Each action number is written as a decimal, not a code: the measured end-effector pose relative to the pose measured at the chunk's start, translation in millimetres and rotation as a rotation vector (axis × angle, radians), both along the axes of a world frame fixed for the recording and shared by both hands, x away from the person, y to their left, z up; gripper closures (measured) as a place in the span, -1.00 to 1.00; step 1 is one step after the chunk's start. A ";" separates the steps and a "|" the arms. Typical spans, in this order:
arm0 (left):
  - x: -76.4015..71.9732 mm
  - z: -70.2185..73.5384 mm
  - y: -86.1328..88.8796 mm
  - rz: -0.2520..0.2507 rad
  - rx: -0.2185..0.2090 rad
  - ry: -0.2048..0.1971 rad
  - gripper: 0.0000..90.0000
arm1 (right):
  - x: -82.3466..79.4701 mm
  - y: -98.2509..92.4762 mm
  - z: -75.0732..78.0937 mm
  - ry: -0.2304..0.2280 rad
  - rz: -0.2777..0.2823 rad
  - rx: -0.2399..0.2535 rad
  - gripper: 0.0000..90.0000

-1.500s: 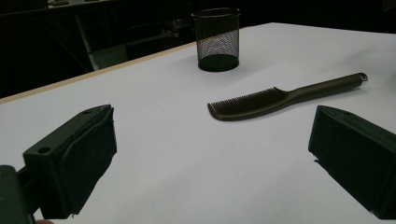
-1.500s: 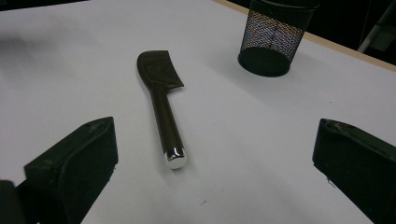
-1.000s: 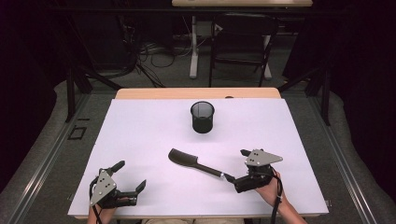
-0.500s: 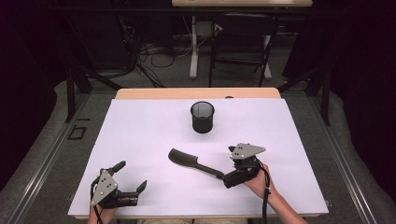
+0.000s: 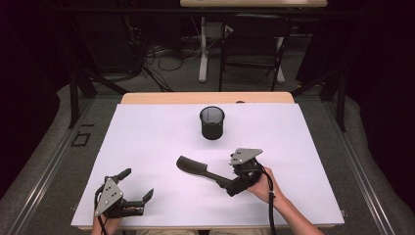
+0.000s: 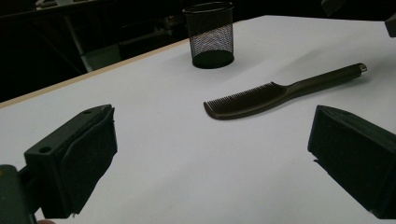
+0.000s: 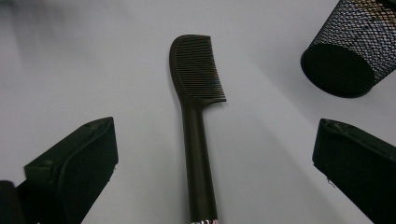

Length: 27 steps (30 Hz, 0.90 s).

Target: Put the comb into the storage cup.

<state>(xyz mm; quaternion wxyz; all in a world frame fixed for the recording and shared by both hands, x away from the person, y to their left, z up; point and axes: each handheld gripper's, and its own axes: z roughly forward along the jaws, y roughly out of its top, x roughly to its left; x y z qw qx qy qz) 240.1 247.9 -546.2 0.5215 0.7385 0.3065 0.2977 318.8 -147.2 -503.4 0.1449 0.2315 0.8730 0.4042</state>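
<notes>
Black plastic, light and stiff, the comb (image 5: pixel 198 168) lies mid-counter at 7 o'clock of the mesh cup (image 5: pixel 212 122), between the left gripper (image 5: pixel 137 191), fingers wide, and the right gripper (image 7: pixel 205 186), fingers wide astride the slim handle, judged best gripped there.

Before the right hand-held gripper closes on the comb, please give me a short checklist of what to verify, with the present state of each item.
1. Right hand-held gripper open: ok, jaws wide apart.
2. Comb handle between its jaws: ok, centred.
3. Jaws touching the handle: not ok, apart on both sides.
4. Comb lying flat on the table: ok.
5. Cup upright: ok; clear of the comb: ok.
6. Left hand-held gripper out of the way: ok, open near the table's front edge.
</notes>
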 end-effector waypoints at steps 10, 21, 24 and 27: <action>-0.4 -0.1 -0.5 0.000 -0.002 0.001 -0.97 | 7.8 17.9 -3.9 0.055 0.042 -0.084 -1.00; 1.5 -0.3 -1.1 -0.006 -0.003 -0.001 -0.97 | 22.6 46.2 -1.6 0.108 0.093 -0.174 -1.00; 1.8 -0.7 -1.0 -0.007 -0.004 0.001 -0.97 | 25.0 52.1 -0.3 0.119 0.100 -0.204 -1.00; 1.8 -0.3 -0.1 -0.005 -0.006 0.000 -0.97 | 26.3 56.0 0.2 0.124 0.105 -0.233 -1.00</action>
